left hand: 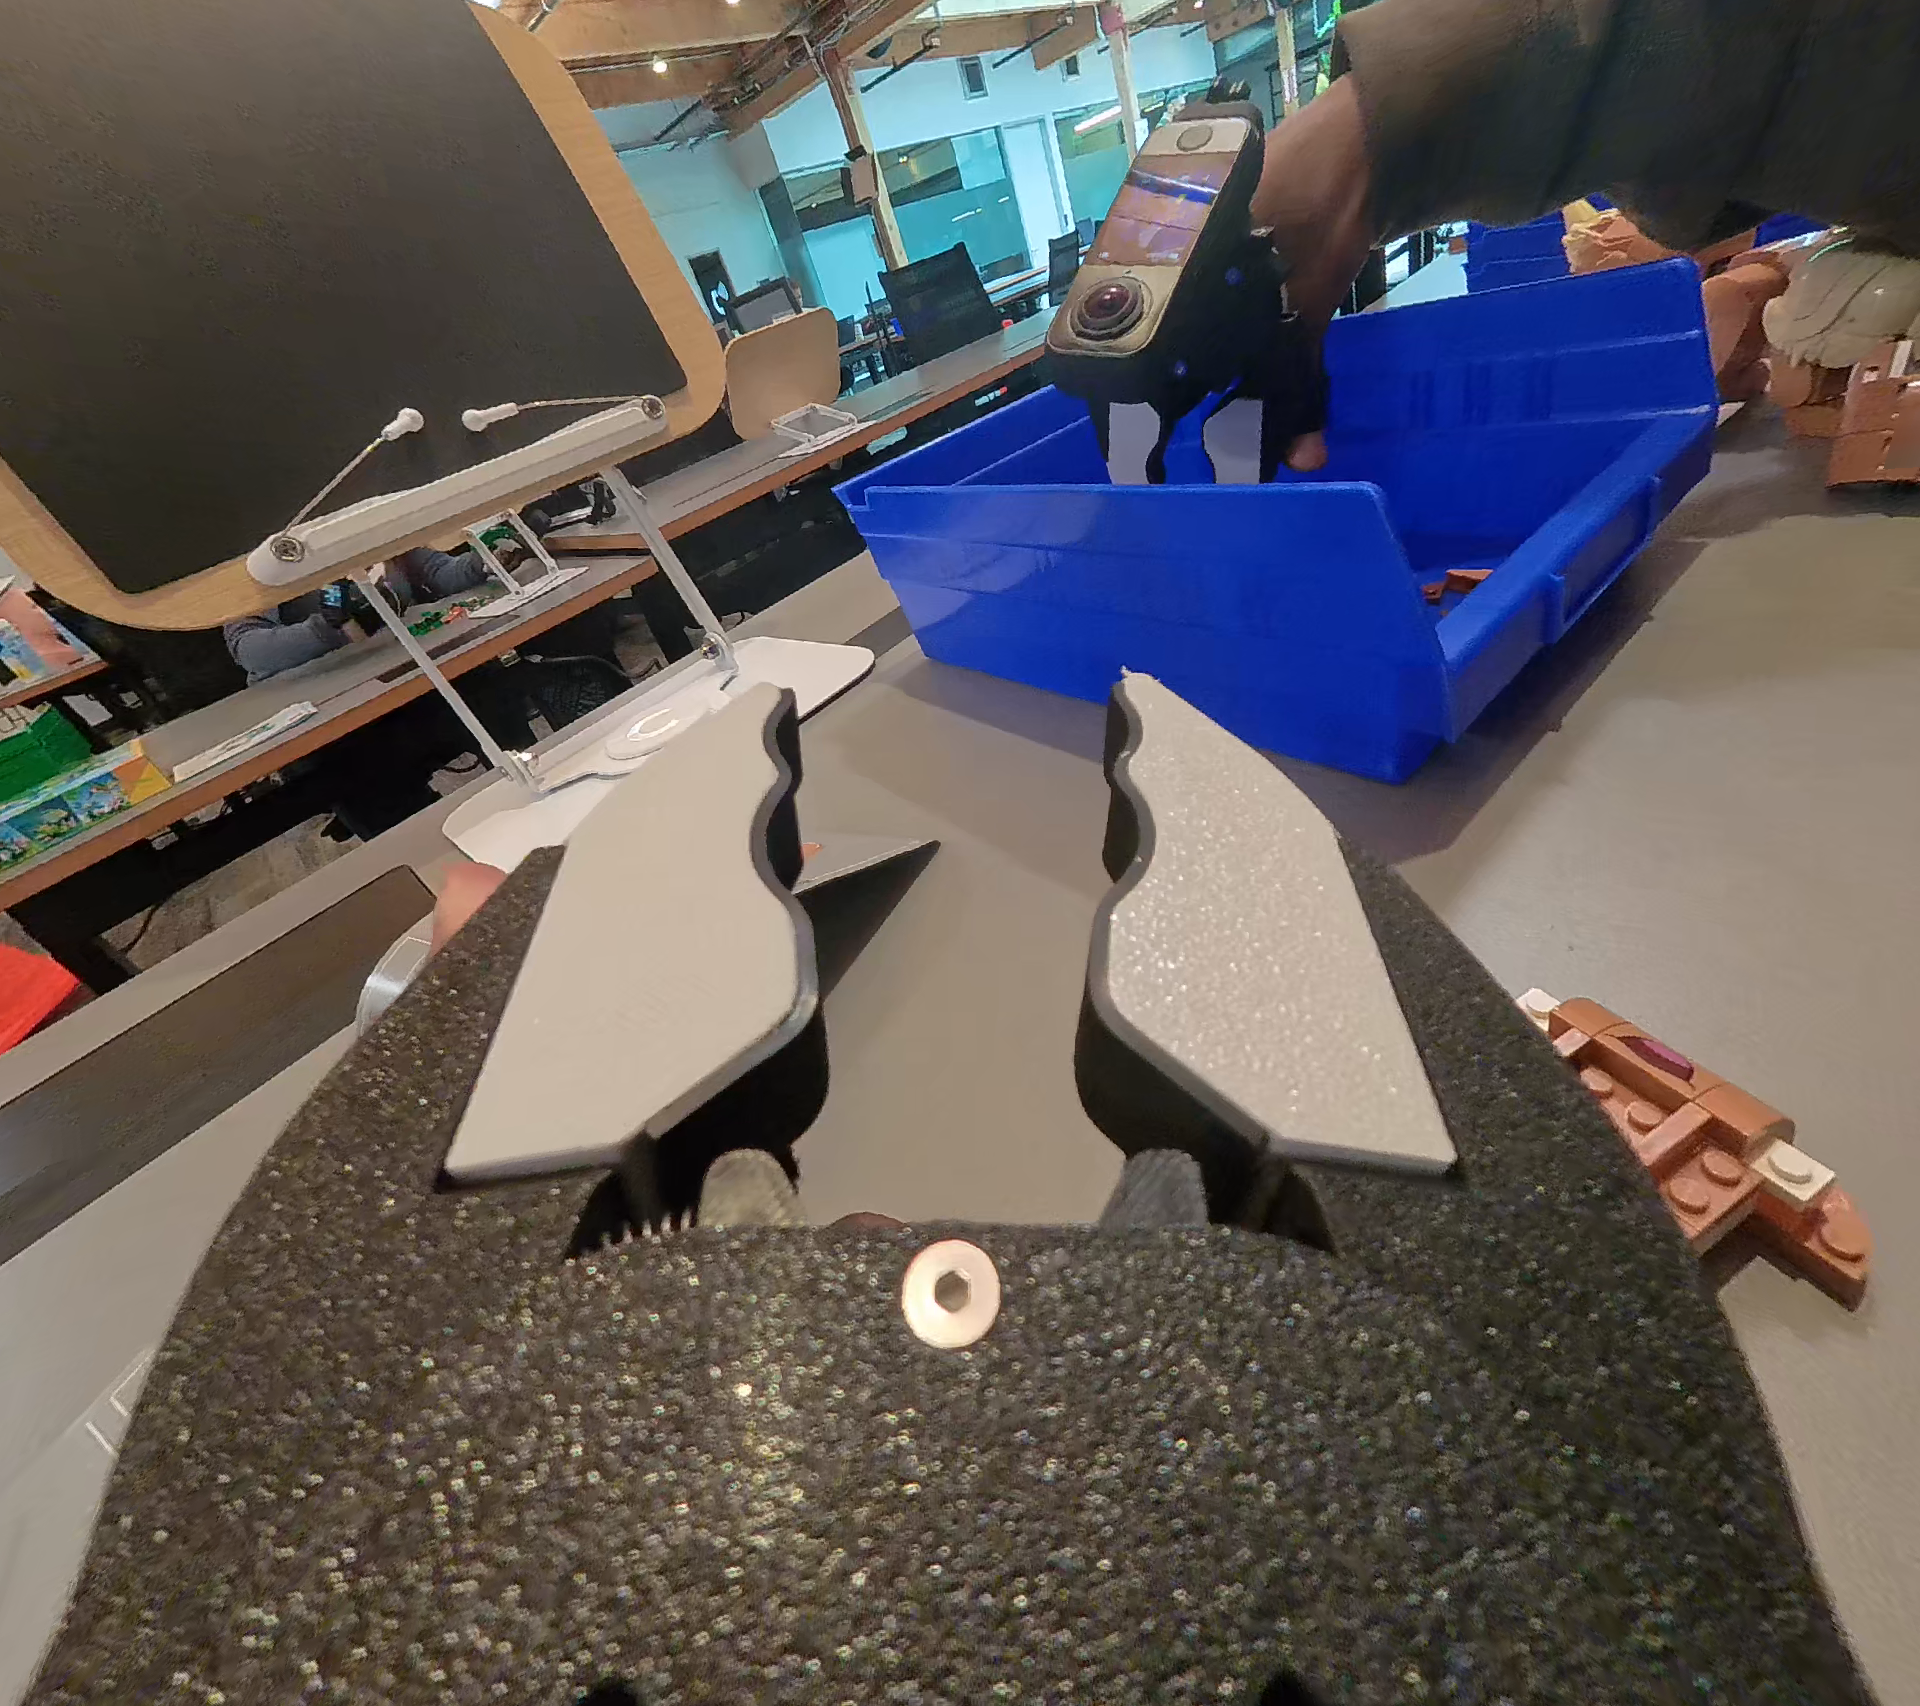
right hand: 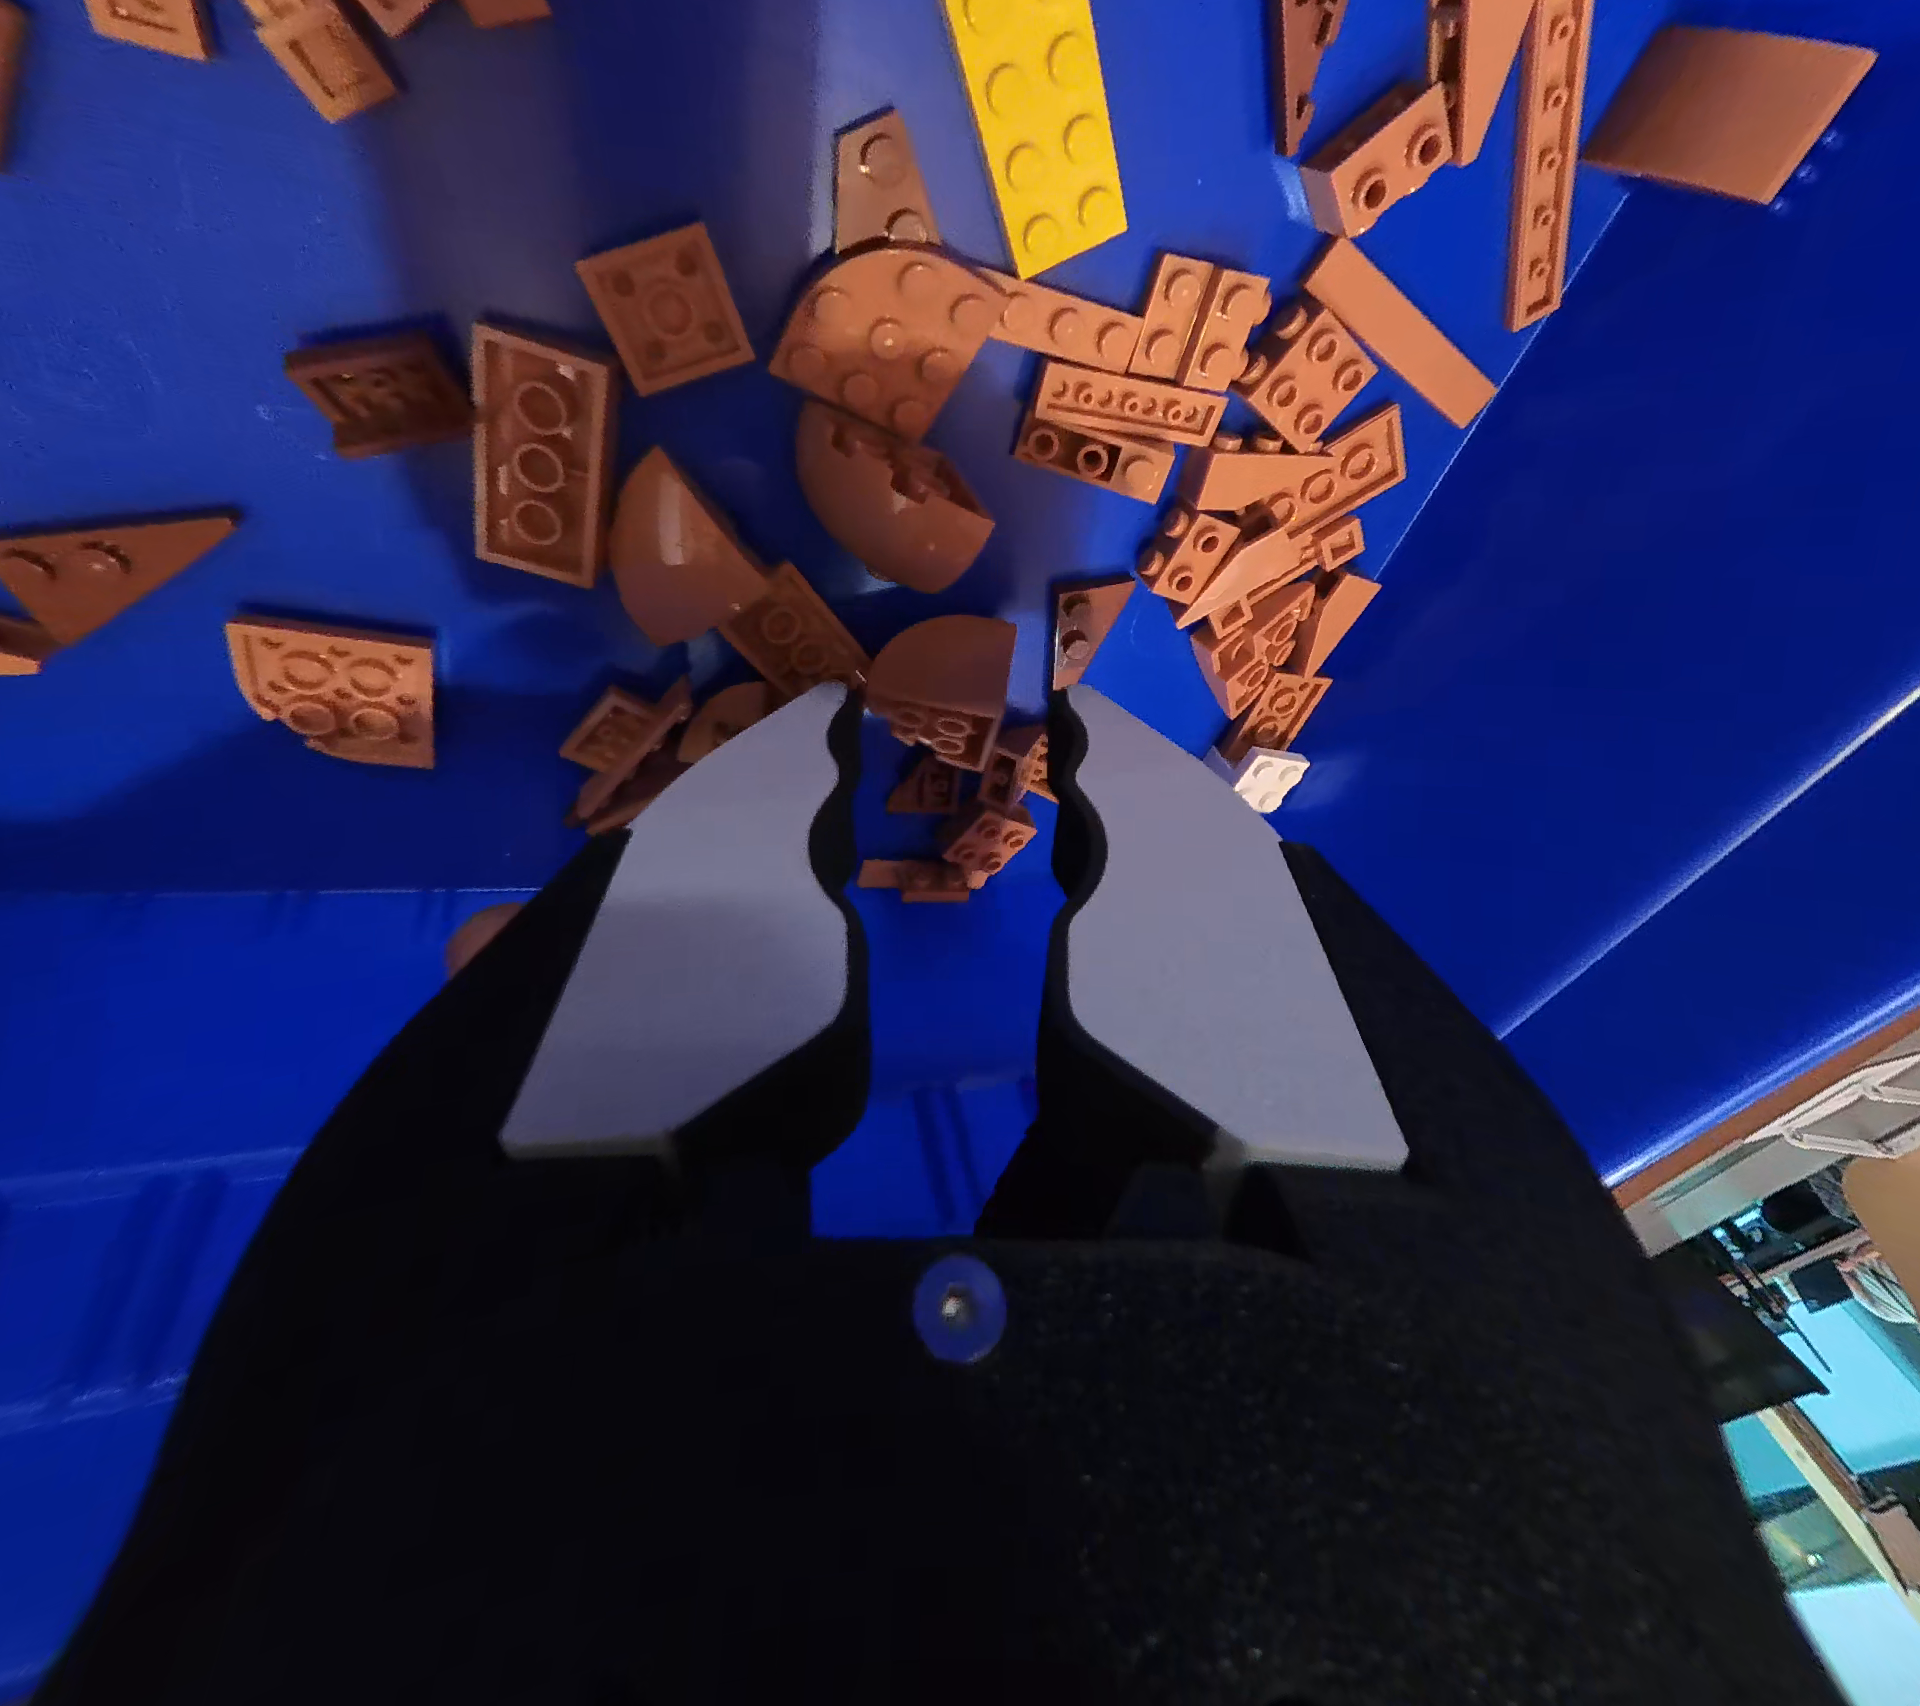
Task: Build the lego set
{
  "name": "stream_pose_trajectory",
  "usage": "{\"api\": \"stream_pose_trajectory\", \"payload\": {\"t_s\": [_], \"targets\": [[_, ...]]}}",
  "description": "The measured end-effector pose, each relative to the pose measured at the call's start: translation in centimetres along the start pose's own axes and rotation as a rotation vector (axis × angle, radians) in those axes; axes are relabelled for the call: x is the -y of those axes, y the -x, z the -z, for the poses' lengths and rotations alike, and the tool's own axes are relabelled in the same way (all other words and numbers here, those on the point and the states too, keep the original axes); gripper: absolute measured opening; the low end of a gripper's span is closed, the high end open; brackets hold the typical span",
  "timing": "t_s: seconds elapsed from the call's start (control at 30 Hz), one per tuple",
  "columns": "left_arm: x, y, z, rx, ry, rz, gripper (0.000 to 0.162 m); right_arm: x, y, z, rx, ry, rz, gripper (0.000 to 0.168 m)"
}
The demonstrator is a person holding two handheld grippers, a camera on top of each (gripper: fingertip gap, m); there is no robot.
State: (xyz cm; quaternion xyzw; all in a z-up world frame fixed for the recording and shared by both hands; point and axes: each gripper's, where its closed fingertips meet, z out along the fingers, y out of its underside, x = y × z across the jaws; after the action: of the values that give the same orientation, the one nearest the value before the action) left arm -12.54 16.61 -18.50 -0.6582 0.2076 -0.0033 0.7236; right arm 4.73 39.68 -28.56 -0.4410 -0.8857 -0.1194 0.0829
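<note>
Here, the right gripper (right hand: pixel 954 700) hung with jaws parted, empty, inside the blue bin (right hand: pixel 1558 721) over loose brown Lego pieces (right hand: pixel 883 337). The left gripper (left hand: pixel 951 706) was released above the grey table (left hand: pixel 1610 825), beside a brown Lego assembly (left hand: pixel 1704 1147).

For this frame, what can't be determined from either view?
- Left wrist view: most of the blue bin's contents, hidden by its front wall.
- Left wrist view: right gripper's tips, below the rim.
- Right wrist view: bricks under the right gripper.
- Left wrist view: brown lego assembly, partly behind the left gripper.
</note>
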Motion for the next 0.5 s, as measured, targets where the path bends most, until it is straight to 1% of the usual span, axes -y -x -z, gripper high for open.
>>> {"api": "stream_pose_trajectory", "payload": {"t_s": [0.5], "targets": [[-0.43,0.08,-0.13,-0.009,0.014,0.028,0.054,0.21,0.41,-0.03,0.072,-0.030,0.001,0.031]]}}
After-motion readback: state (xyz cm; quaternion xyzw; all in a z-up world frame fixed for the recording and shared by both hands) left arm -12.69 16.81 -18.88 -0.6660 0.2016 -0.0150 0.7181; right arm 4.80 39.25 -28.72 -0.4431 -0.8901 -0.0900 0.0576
